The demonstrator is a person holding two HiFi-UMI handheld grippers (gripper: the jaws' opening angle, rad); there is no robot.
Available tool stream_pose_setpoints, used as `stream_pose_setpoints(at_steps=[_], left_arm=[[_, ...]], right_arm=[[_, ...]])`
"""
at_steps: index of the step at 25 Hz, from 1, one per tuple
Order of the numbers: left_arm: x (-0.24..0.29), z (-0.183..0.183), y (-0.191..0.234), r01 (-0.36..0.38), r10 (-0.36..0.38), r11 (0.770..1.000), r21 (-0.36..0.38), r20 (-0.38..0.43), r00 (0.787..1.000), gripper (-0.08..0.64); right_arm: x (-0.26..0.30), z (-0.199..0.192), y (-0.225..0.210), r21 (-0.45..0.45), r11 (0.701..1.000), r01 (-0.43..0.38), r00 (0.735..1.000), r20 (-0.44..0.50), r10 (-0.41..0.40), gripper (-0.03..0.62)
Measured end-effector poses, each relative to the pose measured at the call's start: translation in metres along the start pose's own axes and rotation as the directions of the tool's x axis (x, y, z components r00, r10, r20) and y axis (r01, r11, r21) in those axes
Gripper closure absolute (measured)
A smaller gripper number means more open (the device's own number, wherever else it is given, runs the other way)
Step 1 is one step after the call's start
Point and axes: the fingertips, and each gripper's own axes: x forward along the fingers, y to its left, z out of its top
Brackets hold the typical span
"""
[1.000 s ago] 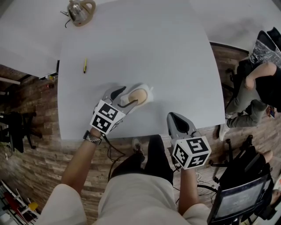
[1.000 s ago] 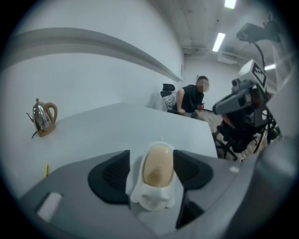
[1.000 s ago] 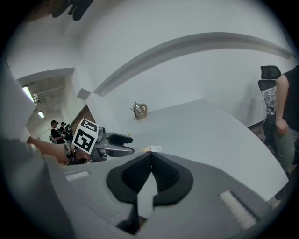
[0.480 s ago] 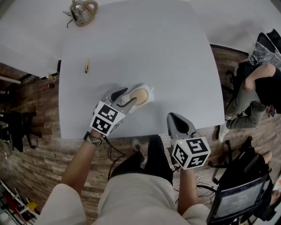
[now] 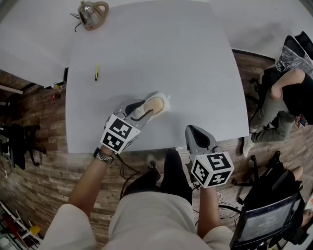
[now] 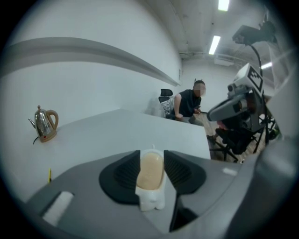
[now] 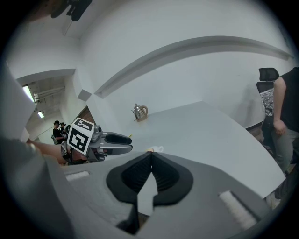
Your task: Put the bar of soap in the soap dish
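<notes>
A beige bar of soap (image 5: 153,104) lies in a white soap dish (image 5: 166,100) near the white table's front edge. My left gripper (image 5: 146,108) reaches over it from the lower left. In the left gripper view the soap (image 6: 152,170) and dish (image 6: 152,201) sit between the two black pads, which touch the dish's sides. These jaws have just been closing, with the dish between them. My right gripper (image 5: 191,129) hangs off the table's front edge, right of the dish, shut with nothing in it; in the right gripper view its pads (image 7: 150,154) meet.
The white table (image 5: 161,53) carries a metal kettle (image 5: 91,13) at the far left corner and a yellow pen (image 5: 96,72) left of centre. A seated person (image 5: 288,93) is beyond the table's right edge. A black chair (image 5: 274,195) stands at lower right.
The left gripper's jaws have narrowed around the soap dish. The dish and soap stay at the same spot. The right gripper has not moved.
</notes>
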Motion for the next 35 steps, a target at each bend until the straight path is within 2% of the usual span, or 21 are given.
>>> stream_pose_setpoints(at_steps=[12, 17, 27, 35], left_arm=[[-0.012, 0.013, -0.015, 0.025, -0.022, 0.999, -0.047, 0.074, 0.997, 0.48], [-0.017, 0.014, -0.02, 0.026, -0.02, 0.998, -0.064, 0.093, 0.995, 0.496], [-0.04, 0.019, -0.021, -0.004, 0.024, 0.992, -0.124, 0.158, 0.987, 0.531], [-0.064, 0.032, -0.023, -0.026, 0.066, 0.984, -0.174, 0.223, 0.973, 0.554]], right_arm=[[-0.007, 0.003, 0.008, -0.013, 1.0, 0.0, 1.0, 0.009, 0.0, 0.589], [-0.008, 0.003, 0.012, -0.016, 1.0, -0.005, 1.0, 0.014, 0.005, 0.589], [-0.014, 0.013, 0.019, -0.042, 0.999, -0.008, 0.999, 0.034, 0.01, 0.589], [-0.023, 0.03, 0.025, -0.073, 0.997, -0.001, 0.997, 0.073, 0.006, 0.589]])
